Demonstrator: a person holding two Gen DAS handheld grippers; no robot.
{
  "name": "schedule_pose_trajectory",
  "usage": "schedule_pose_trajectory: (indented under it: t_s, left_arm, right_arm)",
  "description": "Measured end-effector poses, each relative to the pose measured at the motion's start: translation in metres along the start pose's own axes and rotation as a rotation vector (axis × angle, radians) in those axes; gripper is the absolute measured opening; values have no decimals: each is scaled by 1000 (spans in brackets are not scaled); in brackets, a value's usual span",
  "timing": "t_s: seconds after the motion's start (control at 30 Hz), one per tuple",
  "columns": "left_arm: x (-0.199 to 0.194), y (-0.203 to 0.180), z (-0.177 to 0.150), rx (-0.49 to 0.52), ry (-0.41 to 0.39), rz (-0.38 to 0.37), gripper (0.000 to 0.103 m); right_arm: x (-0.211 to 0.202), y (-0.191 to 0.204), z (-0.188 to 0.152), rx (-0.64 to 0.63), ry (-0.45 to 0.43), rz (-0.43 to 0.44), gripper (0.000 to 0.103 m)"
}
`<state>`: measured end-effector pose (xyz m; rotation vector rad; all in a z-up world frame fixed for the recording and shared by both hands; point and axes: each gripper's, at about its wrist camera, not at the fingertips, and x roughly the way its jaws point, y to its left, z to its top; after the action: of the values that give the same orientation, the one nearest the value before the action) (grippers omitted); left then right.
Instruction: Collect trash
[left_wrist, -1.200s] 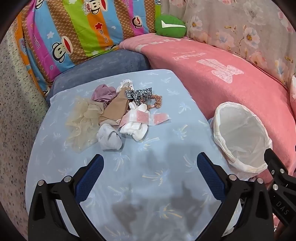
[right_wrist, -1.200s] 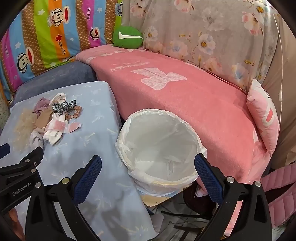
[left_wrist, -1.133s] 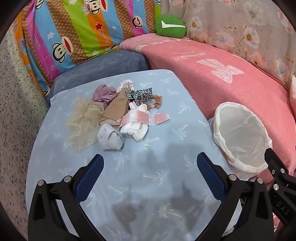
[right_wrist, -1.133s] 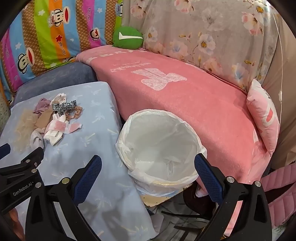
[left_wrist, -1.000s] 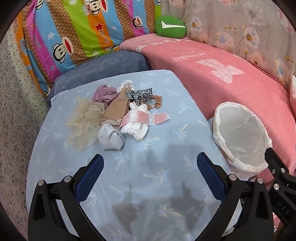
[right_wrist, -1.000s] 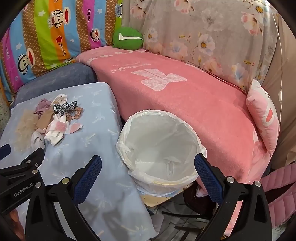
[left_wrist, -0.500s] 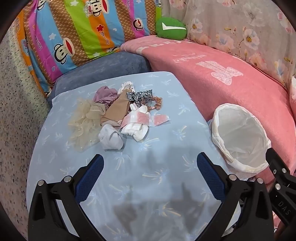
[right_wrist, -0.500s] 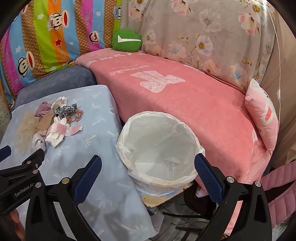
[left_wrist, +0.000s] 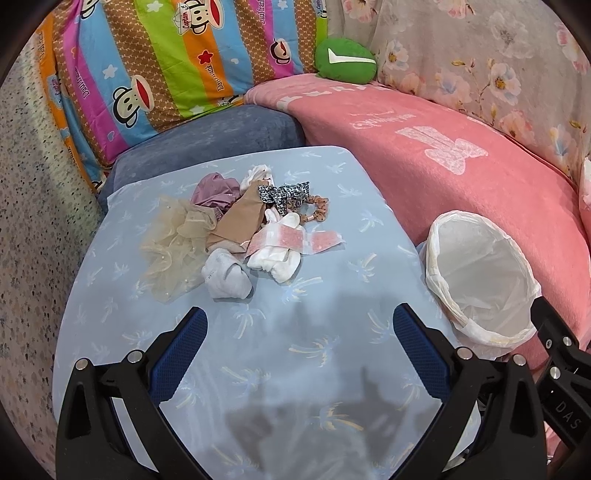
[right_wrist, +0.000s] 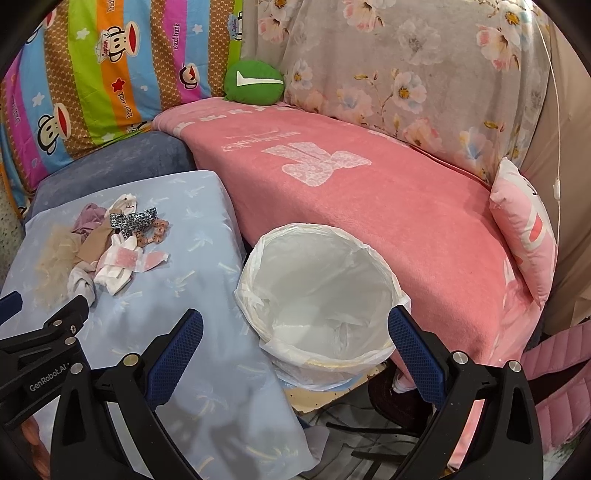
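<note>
The trash pile (left_wrist: 243, 232) (socks, scrunchies, bits of fabric) is sitting in the upper middle of the left wrist frame on the blue tablecloth (left_wrist: 314, 354). The lined bin (right_wrist: 325, 295) is standing at center in the right wrist view, just beside the table. The left gripper (left_wrist: 299, 332) is hovering below the pile, jaws wide apart and empty; the right gripper (right_wrist: 295, 332) is hanging over the bin, also spread and empty.

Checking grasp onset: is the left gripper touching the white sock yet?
Apart. Left wrist view shows bare blue cloth between the open left gripper and the white sock.
</note>
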<state>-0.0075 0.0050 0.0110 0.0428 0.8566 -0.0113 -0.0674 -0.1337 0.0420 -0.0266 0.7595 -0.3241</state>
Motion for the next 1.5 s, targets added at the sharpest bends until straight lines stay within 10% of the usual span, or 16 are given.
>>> schedule_pose_trajectory:
  t_s: [1.5]
  left_arm:
    - [1, -12, 0, 34, -1, 9, 96]
  right_arm:
    - [1, -8, -3, 10, -6, -8, 97]
